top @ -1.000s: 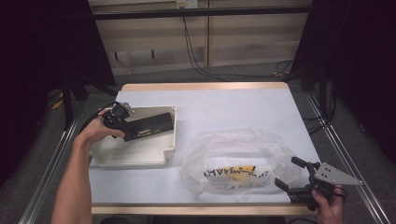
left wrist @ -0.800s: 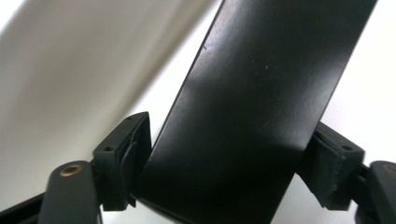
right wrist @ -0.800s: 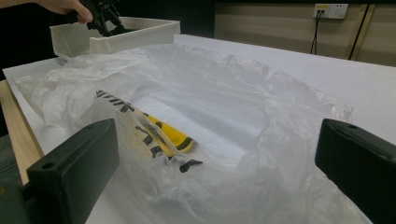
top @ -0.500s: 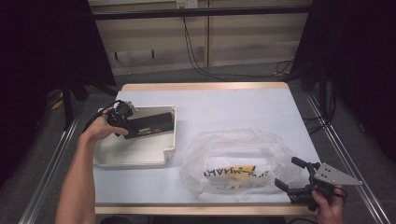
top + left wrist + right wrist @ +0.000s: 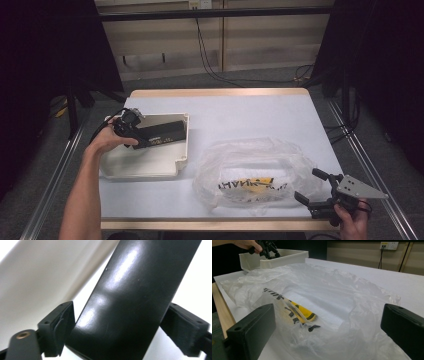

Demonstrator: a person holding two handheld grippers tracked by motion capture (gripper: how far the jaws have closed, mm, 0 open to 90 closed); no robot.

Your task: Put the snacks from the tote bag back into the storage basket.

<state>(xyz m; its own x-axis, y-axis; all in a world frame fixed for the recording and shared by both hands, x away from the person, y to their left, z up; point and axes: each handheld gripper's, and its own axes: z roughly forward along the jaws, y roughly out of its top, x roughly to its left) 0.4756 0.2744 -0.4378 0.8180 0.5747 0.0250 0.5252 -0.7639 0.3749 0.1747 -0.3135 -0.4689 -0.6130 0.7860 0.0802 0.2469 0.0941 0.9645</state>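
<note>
Now left gripper (image 5: 131,131), just opening, straddles black bar (image 5: 162,133) in tray (image 5: 145,162); right gripper (image 5: 320,192) gapes

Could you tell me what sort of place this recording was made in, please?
Probably a lab or test room: a lone white table ringed by a metal frame, loose cables on the floor, and a wall socket.

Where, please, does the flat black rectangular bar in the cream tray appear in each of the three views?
High view: the flat black rectangular bar lies left of centre, inside the cream tray.
Left gripper view: it runs up the middle, close up between the jaws.
Right gripper view: hidden behind the tray wall at upper left.
Shared landmark: the cream tray, pale behind the bar in the left gripper view.
</note>
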